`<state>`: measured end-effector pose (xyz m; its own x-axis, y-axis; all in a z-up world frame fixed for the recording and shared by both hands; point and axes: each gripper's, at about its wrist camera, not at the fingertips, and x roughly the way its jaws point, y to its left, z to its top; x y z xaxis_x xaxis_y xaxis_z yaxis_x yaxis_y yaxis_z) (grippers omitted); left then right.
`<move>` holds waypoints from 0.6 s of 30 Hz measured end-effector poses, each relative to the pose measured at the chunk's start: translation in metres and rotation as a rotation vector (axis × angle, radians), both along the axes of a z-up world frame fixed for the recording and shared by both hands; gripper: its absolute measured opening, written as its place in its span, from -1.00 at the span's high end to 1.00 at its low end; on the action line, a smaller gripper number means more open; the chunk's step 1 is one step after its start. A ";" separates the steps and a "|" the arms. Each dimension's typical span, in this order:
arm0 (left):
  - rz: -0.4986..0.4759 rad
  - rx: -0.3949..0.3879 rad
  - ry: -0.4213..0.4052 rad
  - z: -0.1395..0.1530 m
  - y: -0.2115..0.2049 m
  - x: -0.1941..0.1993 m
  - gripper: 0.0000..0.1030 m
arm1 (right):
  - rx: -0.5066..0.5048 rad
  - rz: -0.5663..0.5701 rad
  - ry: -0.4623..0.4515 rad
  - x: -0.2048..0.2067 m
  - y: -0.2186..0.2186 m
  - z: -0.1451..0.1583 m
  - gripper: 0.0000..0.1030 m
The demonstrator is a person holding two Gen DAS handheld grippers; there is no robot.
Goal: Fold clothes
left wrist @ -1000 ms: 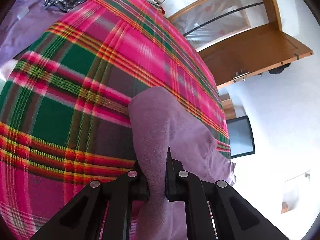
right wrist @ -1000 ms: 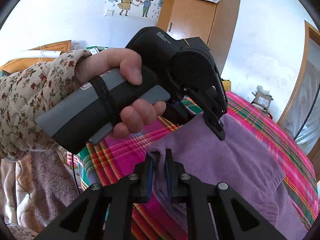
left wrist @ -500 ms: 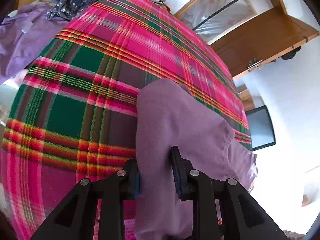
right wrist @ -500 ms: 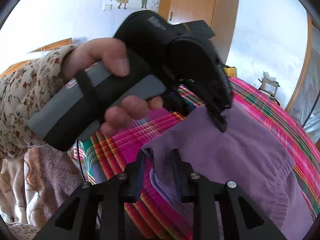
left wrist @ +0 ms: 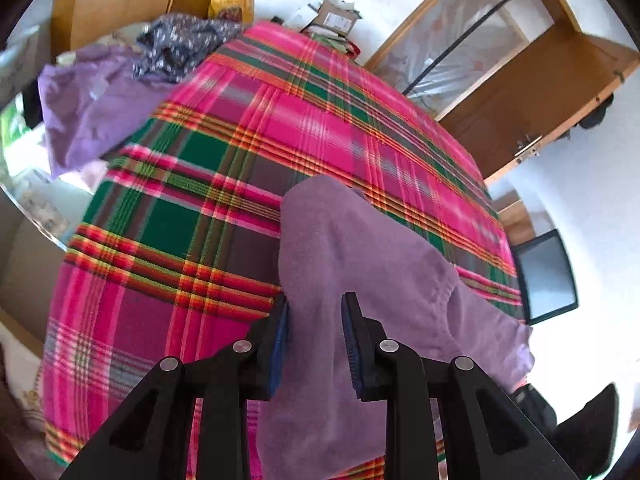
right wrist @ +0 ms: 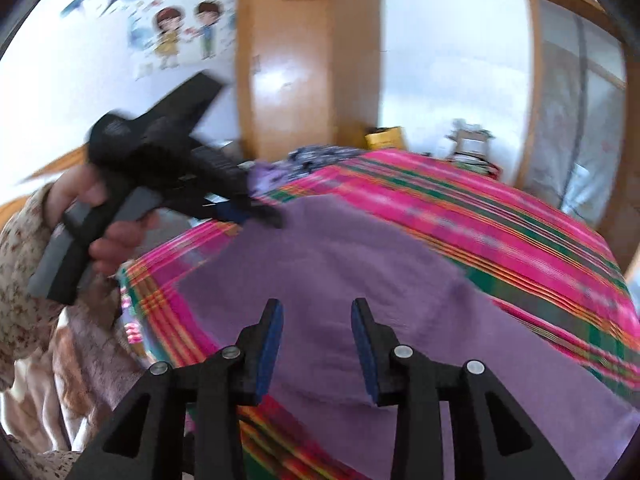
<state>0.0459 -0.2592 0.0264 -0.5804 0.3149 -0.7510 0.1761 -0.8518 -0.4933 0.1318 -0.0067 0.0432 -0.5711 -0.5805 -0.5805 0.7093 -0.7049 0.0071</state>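
A purple fleece garment [left wrist: 360, 260] lies spread on the pink and green plaid bed cover [left wrist: 200, 160]. My left gripper [left wrist: 314, 300] is open, its blue pads standing on either side of the garment's near fold without pinching it. In the right wrist view the same garment [right wrist: 360, 264] lies flat on the cover [right wrist: 480, 216]. My right gripper [right wrist: 316, 304] hovers open just above it. The left gripper [right wrist: 268, 214], held by a hand in a floral sleeve [right wrist: 20, 260], is blurred at the garment's far left edge.
Another purple garment [left wrist: 92, 108] and a dark floral one [left wrist: 180, 40] are piled at the bed's far corner. A cardboard box [left wrist: 336, 16] sits beyond the bed. A wooden wardrobe [right wrist: 308, 60], a wooden door [left wrist: 520, 92] and a dark screen [left wrist: 546, 276] stand around it.
Both grippers were shut on the purple garment and have opened, letting it go. It has dropped flat onto the bed, and the left gripper has swung away to the left.
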 end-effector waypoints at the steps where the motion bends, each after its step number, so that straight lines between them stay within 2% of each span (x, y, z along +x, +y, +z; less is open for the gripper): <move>1: 0.003 -0.015 0.005 0.003 0.003 0.003 0.48 | -0.017 -0.030 -0.009 -0.003 0.011 -0.001 0.30; 4: 0.030 -0.051 0.016 0.011 0.007 0.011 0.48 | -0.049 -0.134 -0.034 -0.020 0.047 -0.001 0.27; 11: 0.097 -0.100 0.116 0.040 0.023 0.029 0.49 | -0.007 -0.431 -0.070 -0.051 0.142 -0.022 0.24; 13: 0.067 -0.113 0.143 0.047 0.040 0.030 0.49 | 0.006 -0.511 -0.084 -0.059 0.169 -0.029 0.24; 15: 0.022 -0.120 0.164 0.052 0.060 0.026 0.28 | 0.019 -0.592 -0.097 -0.068 0.196 -0.036 0.24; 18: -0.073 -0.107 0.173 0.053 0.094 0.014 0.20 | 0.029 -0.677 -0.103 -0.072 0.228 -0.041 0.24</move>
<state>0.0602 -0.1654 0.0791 -0.6823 0.2845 -0.6734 0.0324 -0.9085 -0.4166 0.0596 0.2218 0.0020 -0.7436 -0.0985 -0.6613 0.1090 -0.9937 0.0254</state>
